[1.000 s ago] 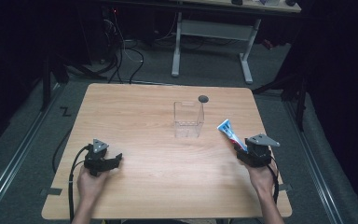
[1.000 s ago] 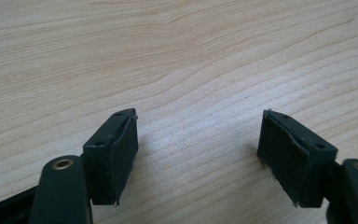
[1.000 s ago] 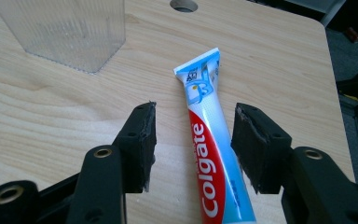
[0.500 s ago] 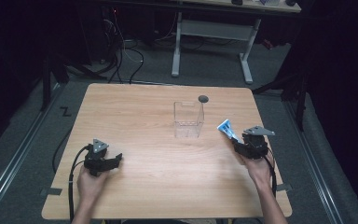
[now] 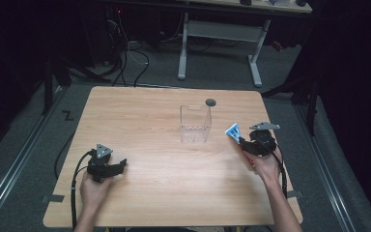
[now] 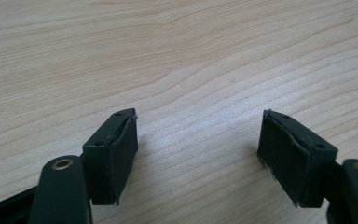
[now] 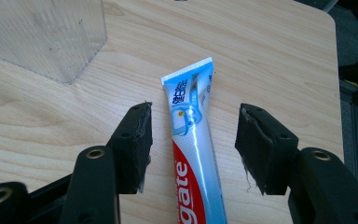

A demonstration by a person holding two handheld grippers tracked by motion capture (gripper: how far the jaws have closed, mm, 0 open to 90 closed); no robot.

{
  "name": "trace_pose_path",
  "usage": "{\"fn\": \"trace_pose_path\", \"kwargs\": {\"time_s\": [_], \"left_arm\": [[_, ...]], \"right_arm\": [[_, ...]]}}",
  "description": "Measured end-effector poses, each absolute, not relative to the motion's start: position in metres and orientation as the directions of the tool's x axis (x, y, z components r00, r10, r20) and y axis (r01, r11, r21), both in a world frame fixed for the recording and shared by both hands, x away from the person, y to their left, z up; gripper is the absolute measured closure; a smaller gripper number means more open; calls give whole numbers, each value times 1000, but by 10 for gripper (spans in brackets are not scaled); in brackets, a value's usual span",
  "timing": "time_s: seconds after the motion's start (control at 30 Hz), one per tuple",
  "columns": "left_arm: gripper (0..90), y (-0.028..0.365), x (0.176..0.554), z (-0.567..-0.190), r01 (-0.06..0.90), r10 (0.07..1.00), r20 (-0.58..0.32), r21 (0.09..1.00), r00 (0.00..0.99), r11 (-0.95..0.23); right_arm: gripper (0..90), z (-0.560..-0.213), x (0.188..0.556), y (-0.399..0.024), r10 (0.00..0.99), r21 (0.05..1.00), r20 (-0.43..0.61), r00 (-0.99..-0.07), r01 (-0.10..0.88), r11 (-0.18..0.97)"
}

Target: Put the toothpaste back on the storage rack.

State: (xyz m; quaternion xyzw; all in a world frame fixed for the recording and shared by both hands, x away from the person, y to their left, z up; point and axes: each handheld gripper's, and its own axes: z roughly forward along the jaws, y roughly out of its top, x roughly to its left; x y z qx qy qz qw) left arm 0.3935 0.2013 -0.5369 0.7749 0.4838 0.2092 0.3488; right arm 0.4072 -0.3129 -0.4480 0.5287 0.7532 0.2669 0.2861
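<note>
Lying between the spread fingers of the right gripper, a toothpaste tube is seen with a gap to each pad, so it is not pinched; the jaws have just been opening around it. In the high view the tube sits at the counter's right side, just beside the clear plastic container. A grip could be missed if the fingers are closed off-centre: the glossy, tapering tube would probably be squeezed sideways and slid out across the wood. Paste might be forced toward the cap if too much pressure is applied. The light container could be knocked over should the tube be swung into it. The left gripper rests with fingers spread over bare counter.
</note>
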Motion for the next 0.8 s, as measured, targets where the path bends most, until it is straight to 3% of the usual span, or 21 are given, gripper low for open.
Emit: {"fn": "trace_pose_path", "kwargs": {"time_s": [0.8], "left_arm": [[288,201,394,-537,604,896,-13,743,444,-288]], "right_arm": [[446,-457,447,-298,931,605,-179,-319,710,360]]}}
